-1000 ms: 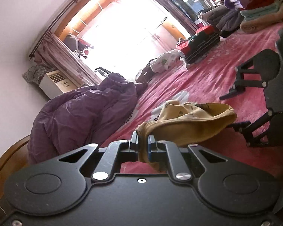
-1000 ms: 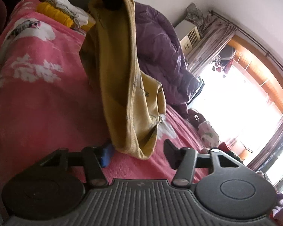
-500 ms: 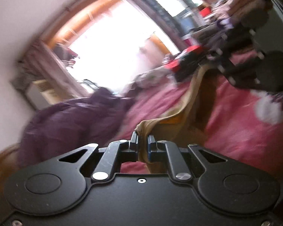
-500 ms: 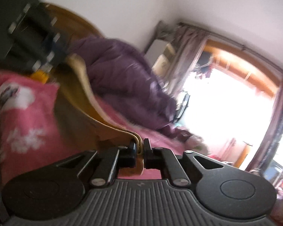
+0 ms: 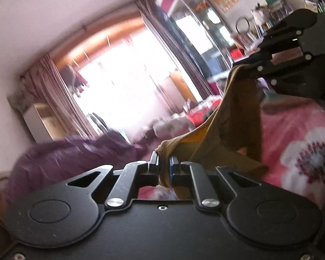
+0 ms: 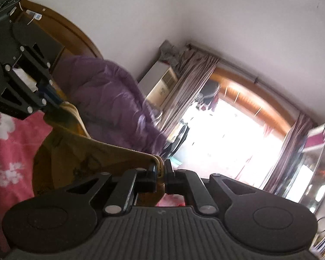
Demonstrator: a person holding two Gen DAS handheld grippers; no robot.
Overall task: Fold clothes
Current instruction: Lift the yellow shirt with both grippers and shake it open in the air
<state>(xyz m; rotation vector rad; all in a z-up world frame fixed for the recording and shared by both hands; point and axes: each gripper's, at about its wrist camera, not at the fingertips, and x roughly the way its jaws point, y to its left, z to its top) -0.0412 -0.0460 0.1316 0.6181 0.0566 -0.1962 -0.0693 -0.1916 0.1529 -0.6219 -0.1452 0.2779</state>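
Both hand-held grippers, left (image 5: 163,169) & right (image 6: 160,174), clamped on yellow garment (image 5: 234,117), stretched btwn them above pink bedspread (image 5: 292,130).

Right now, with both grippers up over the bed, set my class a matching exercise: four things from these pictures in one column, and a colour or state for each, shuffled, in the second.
Things:
1. yellow garment
2. quilt
3. bedspread
4. left gripper

Descriptions:
A. purple, heaped near the headboard
B. pink with white flowers
C. shut on a bunched fabric edge
D. stretched in the air between two grippers

Pairs: 1-D, 2-A, 3-B, 4-C
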